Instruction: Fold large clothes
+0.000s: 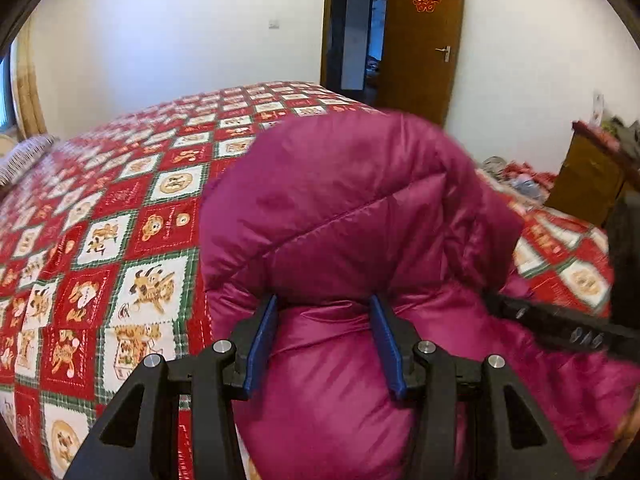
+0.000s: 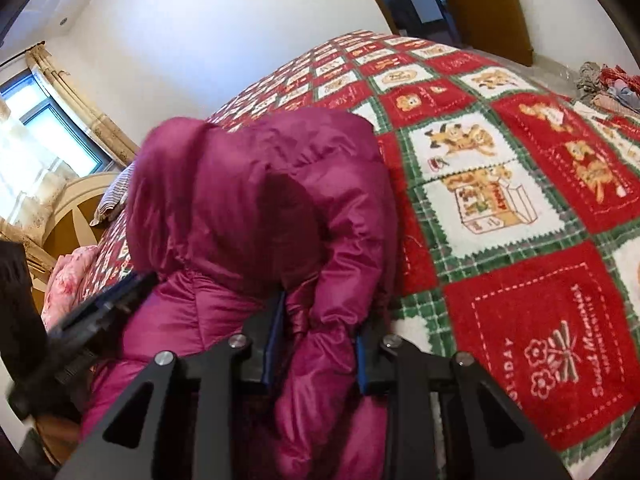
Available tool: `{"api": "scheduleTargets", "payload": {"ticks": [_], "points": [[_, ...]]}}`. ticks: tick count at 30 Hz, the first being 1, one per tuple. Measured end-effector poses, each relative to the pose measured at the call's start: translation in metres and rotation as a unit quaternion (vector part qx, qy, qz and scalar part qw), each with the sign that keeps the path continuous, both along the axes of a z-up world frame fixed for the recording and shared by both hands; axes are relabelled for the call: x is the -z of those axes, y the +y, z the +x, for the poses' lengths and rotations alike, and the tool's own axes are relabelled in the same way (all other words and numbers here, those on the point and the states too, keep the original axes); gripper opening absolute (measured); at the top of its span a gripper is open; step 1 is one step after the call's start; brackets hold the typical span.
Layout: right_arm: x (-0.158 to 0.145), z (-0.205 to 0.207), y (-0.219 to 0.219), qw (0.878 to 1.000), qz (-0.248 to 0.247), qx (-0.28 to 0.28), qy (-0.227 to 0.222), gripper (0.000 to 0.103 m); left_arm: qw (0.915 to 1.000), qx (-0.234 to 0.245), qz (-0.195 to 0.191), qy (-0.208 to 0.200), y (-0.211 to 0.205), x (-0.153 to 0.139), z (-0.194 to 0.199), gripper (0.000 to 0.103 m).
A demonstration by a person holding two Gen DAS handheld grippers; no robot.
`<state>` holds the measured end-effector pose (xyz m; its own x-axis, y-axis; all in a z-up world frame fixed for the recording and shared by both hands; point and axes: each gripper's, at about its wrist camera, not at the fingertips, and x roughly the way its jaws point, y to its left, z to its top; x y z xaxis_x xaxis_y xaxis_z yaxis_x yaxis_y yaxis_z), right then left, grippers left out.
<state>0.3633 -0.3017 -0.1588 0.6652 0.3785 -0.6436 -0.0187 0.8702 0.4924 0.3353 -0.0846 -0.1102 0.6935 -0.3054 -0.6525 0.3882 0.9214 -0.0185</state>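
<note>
1. Black linkage arms and blue pads of the left tool fill the bottom of the left wrist view, and the jaws are spread with a bulge of the magenta puffer jacket lying between them.
2. Whether the blue pads actually press on that bulge cannot be told; the fabric is seen to fill the gap from pad to pad.
3. Clamped on a narrower roll of the same jacket, the right tool is seen in the right wrist view with its pads tight against the fabric on both sides.
4. The jacket is heaped near the edge of the bed, its quilted upper part raised up and curled over towards the cameras.
5. A red, white and green cartoon-patterned blanket is spread over the bed beneath the jacket.
6. Each tool is caught in the other's view: the right one at the right edge of the left view, the left one, blurred, at the left edge of the right view.
7. A striped pillow is seen at the head of the bed, and a brown door stands open beyond the foot.
</note>
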Motion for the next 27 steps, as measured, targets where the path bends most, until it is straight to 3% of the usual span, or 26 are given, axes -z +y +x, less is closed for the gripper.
{"api": "scheduleTargets", "payload": {"ticks": [3, 7, 11, 13, 16, 18, 20, 23, 27], "points": [[0.003, -0.003, -0.006, 1.0, 0.025, -0.004, 0.0, 0.033, 0.9994, 0.009, 0.03, -0.014, -0.001, 0.011, -0.012, 0.049], [-0.015, -0.023, -0.011, 1.0, 0.002, 0.016, -0.002, 0.049, 0.999, 0.017, 0.041, 0.0, -0.005, 0.009, -0.01, 0.049], [-0.059, -0.077, -0.01, 0.996, -0.05, 0.044, -0.061, 0.049, 0.9988, 0.017, 0.047, -0.003, -0.009, 0.01, -0.013, 0.049], [-0.08, -0.104, -0.006, 0.994, -0.049, 0.038, -0.094, 0.049, 0.9986, 0.015, 0.05, -0.003, -0.009, 0.013, -0.007, 0.049], [-0.092, -0.121, 0.008, 0.994, -0.036, 0.007, -0.107, 0.049, 0.998, 0.014, 0.062, -0.005, -0.011, 0.015, -0.005, 0.049], [-0.089, -0.122, 0.021, 0.994, -0.023, -0.019, -0.102, 0.045, 0.9976, 0.013, 0.067, -0.003, -0.012, 0.015, -0.006, 0.049], [-0.079, -0.118, 0.037, 0.995, -0.037, -0.037, -0.087, 0.034, 0.9973, 0.013, 0.072, -0.002, -0.012, 0.015, -0.006, 0.049], [-0.054, -0.111, 0.044, 0.995, -0.074, -0.034, -0.05, 0.033, 0.997, 0.013, 0.076, -0.001, -0.014, 0.014, -0.008, 0.049], [-0.028, -0.116, 0.03, 0.998, -0.055, -0.023, -0.02, 0.033, 0.9969, 0.012, 0.078, -0.004, -0.016, 0.014, -0.01, 0.049]]}}
